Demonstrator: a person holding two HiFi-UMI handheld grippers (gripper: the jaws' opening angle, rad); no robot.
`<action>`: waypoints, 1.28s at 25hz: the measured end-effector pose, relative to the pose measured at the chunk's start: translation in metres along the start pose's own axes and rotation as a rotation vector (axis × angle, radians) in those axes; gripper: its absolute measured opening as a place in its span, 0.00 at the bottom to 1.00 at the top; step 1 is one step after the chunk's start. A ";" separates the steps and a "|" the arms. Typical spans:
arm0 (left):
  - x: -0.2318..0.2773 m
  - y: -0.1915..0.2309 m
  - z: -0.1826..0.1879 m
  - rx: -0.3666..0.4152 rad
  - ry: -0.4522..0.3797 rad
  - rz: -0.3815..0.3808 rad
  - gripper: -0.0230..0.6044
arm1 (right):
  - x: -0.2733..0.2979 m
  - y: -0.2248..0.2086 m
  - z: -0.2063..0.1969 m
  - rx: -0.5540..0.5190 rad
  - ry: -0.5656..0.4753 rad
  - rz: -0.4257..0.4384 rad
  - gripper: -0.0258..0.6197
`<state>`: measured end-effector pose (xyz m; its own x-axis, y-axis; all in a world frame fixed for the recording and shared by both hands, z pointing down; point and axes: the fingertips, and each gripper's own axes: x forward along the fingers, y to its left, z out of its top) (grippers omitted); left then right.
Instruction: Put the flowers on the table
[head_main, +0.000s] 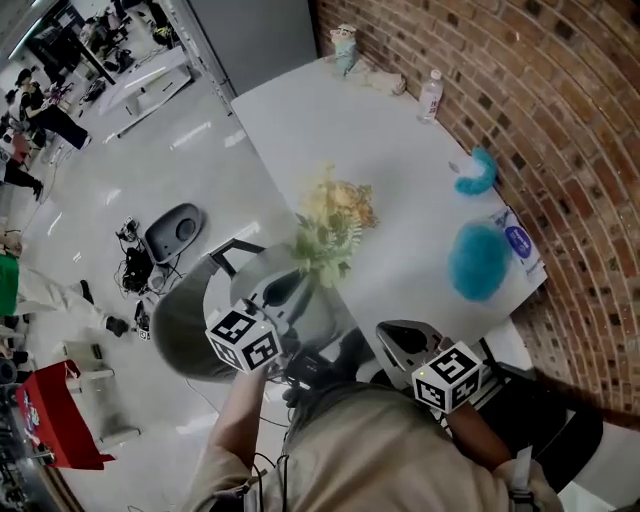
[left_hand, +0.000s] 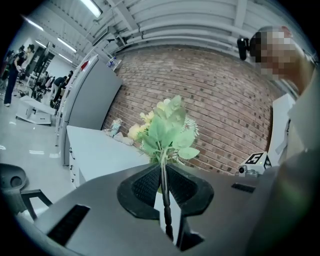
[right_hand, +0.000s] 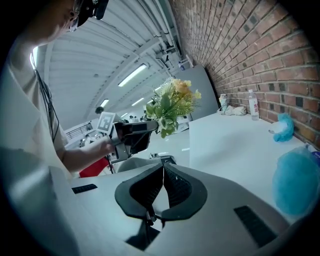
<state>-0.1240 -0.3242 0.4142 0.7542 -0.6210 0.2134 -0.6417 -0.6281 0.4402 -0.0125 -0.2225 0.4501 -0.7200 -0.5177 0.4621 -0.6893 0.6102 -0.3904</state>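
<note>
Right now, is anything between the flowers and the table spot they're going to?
Nothing visible. The left gripper holds the flowers by the stem over the table edge, bare top beside them. A large blue puff and a small blue puff lie off by the brick wall.

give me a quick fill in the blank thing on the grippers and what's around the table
The left gripper is shut on the stem of the ____.
The right gripper is shut and holds ____.
The wall beside the white table is made of ____.
Missing words: flowers; nothing; brick.
</note>
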 end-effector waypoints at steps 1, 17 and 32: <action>0.005 0.004 -0.002 -0.001 0.012 -0.004 0.10 | 0.001 -0.003 0.001 0.005 0.003 -0.006 0.08; 0.093 0.087 -0.079 0.055 0.243 0.055 0.10 | 0.021 -0.027 -0.001 0.056 0.058 -0.072 0.08; 0.151 0.124 -0.116 0.050 0.324 0.060 0.10 | 0.026 -0.038 -0.015 0.107 0.105 -0.104 0.08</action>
<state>-0.0738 -0.4415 0.6020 0.7147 -0.4814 0.5074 -0.6864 -0.6221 0.3767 -0.0033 -0.2499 0.4892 -0.6357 -0.5060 0.5829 -0.7685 0.4863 -0.4160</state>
